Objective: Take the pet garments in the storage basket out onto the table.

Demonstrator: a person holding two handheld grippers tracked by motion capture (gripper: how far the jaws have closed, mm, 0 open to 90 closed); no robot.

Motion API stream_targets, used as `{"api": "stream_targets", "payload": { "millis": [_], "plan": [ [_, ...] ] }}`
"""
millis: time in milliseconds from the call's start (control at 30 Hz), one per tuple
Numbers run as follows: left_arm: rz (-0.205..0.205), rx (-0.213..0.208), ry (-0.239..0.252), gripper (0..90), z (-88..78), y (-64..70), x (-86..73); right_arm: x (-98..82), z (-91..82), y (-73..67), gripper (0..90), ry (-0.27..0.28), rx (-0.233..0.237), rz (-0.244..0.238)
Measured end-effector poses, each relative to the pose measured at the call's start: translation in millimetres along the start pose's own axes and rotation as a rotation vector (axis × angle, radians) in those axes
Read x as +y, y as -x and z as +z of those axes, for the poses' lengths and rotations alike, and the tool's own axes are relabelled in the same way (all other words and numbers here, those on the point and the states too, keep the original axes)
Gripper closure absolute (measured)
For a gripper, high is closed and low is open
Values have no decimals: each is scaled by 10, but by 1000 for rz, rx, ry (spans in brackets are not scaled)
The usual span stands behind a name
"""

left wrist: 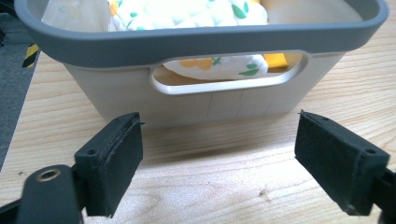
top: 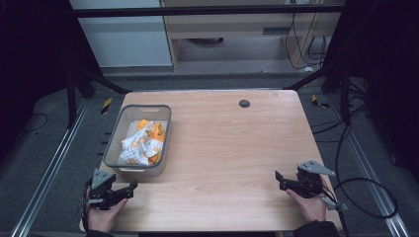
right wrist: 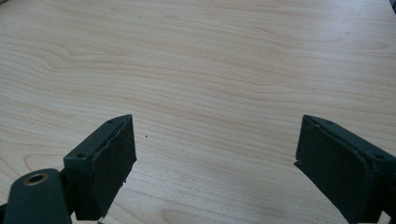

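A grey plastic bin (top: 112,148) stands at the table's left, holding crumpled white and orange patterned cloth (top: 144,143). My left gripper (top: 127,189) rests open at the front left corner, just short of the bin's near wall. In the left gripper view the bin's handle slot (left wrist: 229,74) faces me, with the cloth (left wrist: 196,14) visible above the rim and through the slot. The left gripper (left wrist: 219,158) holds nothing. My right gripper (top: 281,180) lies open at the front right of the table, pointing left over bare wood (right wrist: 210,93), with the right gripper (right wrist: 215,163) holding nothing.
The wooden table (top: 232,148) has a small dark round cable hole (top: 244,103) near its far edge. Black cable loops (top: 365,197) hang off the right side. Metal rails and grey carpet surround the table.
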State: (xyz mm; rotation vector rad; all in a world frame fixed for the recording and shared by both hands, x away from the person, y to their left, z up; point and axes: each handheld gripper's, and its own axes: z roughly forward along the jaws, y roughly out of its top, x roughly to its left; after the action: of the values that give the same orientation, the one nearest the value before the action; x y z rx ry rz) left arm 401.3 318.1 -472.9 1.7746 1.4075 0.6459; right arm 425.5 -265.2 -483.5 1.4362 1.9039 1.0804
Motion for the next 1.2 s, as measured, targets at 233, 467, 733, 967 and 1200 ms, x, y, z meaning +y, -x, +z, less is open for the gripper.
{"api": "stream_targets", "payload": {
  "millis": [233,467,733,967,1200],
  "plan": [
    [-11,-4,30,165,-75,0,18,-4,7,4,116,-13,-3,-3],
    [-34,-17,31,171,-120,-22,40,1,-7,16,115,-1,-19,4],
    [-19,-5,56,173,-182,-15,76,-5,-7,18,113,-3,-25,-7],
    [-23,-10,65,173,-214,-14,118,-3,-7,15,111,0,-23,-10],
    [-27,-18,93,172,-279,-2,176,-2,-6,9,110,2,-21,-13]
  ]
}}
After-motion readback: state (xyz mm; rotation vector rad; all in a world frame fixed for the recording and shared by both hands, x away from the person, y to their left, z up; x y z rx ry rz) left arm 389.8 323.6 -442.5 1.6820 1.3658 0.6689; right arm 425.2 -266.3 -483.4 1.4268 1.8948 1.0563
